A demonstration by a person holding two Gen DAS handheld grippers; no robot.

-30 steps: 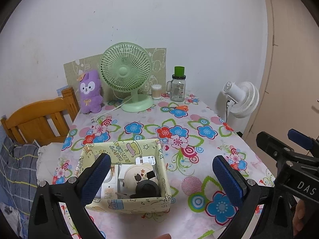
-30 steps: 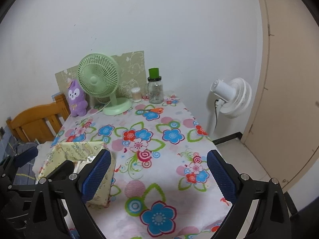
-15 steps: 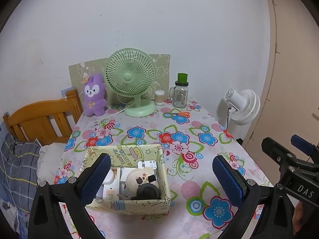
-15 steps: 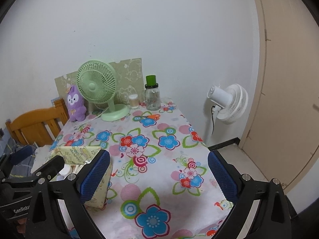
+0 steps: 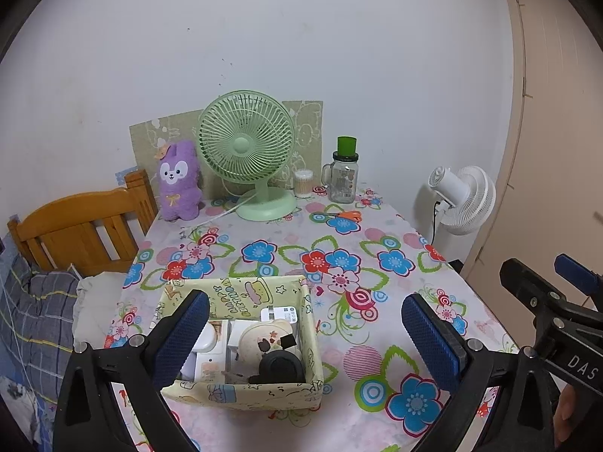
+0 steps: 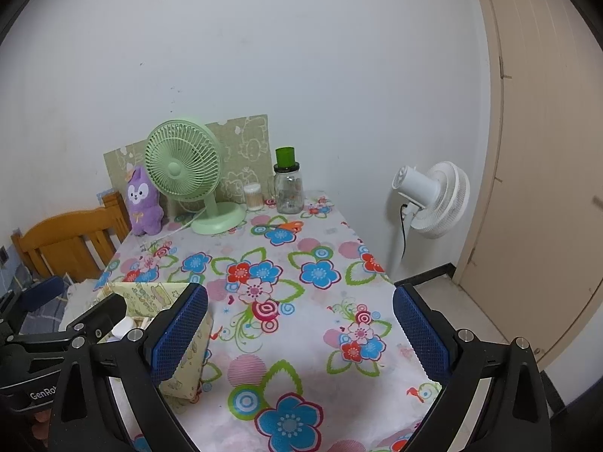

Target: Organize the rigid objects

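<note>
A pale yellow cartoon-print storage box (image 5: 241,397) sits on the near left of the flowered table (image 5: 380,233). Inside it lie a white charger-like block (image 5: 280,314), a cream round case (image 5: 264,339), a black round item (image 5: 280,367) and other white pieces. My left gripper (image 5: 305,333) hangs open above the box's right side, nothing between its blue pads. My right gripper (image 6: 299,333) is open too, over bare cloth, with the box's corner (image 6: 188,369) behind its left finger. Orange-handled scissors (image 5: 339,215) lie near the back.
At the back stand a green desk fan (image 5: 248,150), a purple plush (image 5: 177,182), a cotton-swab jar (image 5: 303,184) and a glass jar with a green cap (image 5: 345,173). A wooden chair (image 5: 83,226) is at left, a white floor fan (image 5: 463,199) and a door at right.
Both grippers have risen and pulled back from the table, so the box and table look smaller and lower in view. Both stay open; nothing was picked up.
</note>
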